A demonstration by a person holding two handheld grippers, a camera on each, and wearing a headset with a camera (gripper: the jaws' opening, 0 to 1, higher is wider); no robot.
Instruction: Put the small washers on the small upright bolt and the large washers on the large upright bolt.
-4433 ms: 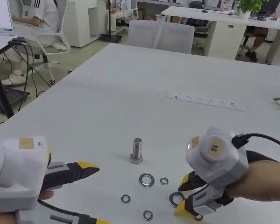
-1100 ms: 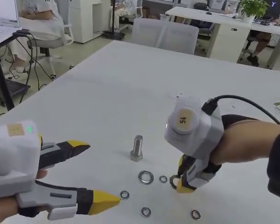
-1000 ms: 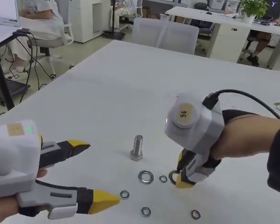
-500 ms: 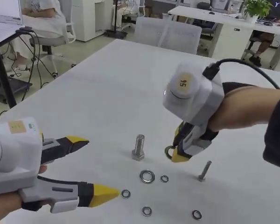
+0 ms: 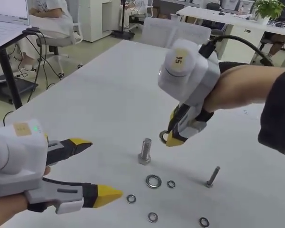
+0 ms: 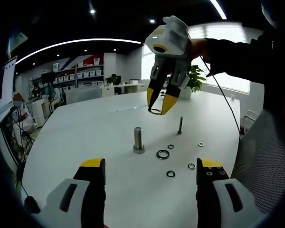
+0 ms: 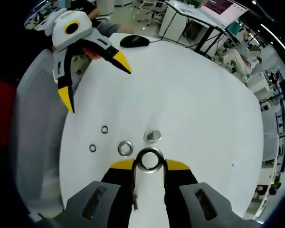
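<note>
Right gripper (image 5: 168, 139) has risen, clamping a large washer (image 7: 149, 150) near the large bolt (image 5: 145, 152); left gripper (image 5: 103, 167) wide

We hold the left tongs (image 5: 97, 168) low, spread wide. Our right tongs (image 5: 171, 140) point down, raised, nipping a large washer (image 7: 149, 159)

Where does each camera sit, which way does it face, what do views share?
Head view: on the headset, looking down at the table; left gripper, right gripper and a sleeve show.
Left gripper view: on the left gripper, facing the large bolt and right gripper.
Right gripper view: looks down past its held large washer.
Shared: the large bolt.
</note>
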